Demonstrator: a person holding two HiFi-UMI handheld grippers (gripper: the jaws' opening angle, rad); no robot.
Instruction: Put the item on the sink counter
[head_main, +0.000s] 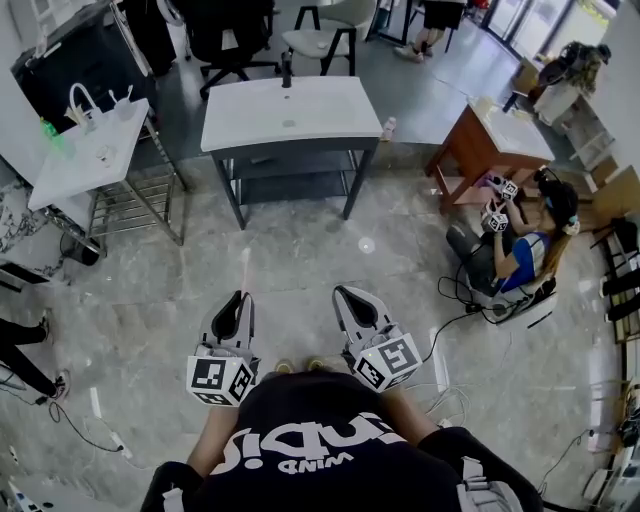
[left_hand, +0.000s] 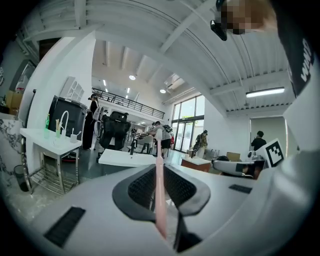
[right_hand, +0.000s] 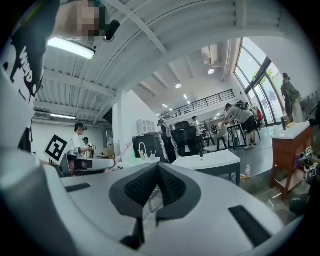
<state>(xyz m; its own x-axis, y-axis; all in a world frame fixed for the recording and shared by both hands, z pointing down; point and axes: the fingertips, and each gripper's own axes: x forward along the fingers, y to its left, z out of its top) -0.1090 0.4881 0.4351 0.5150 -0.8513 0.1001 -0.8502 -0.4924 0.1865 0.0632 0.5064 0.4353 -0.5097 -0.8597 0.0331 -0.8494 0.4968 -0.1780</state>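
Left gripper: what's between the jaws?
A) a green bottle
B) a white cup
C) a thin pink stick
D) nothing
C: in its own view, the left gripper has its jaws closed on a pink stick that runs up between the pads and pokes out past the tips.

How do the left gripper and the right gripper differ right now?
The left gripper is shut on a thin pink stick; the right gripper has its jaws together on nothing. The stick juts forward past the left gripper's tips; nothing sticks out of the right gripper. Both are held low, side by side, pointing toward the white sink counter, well short of it.
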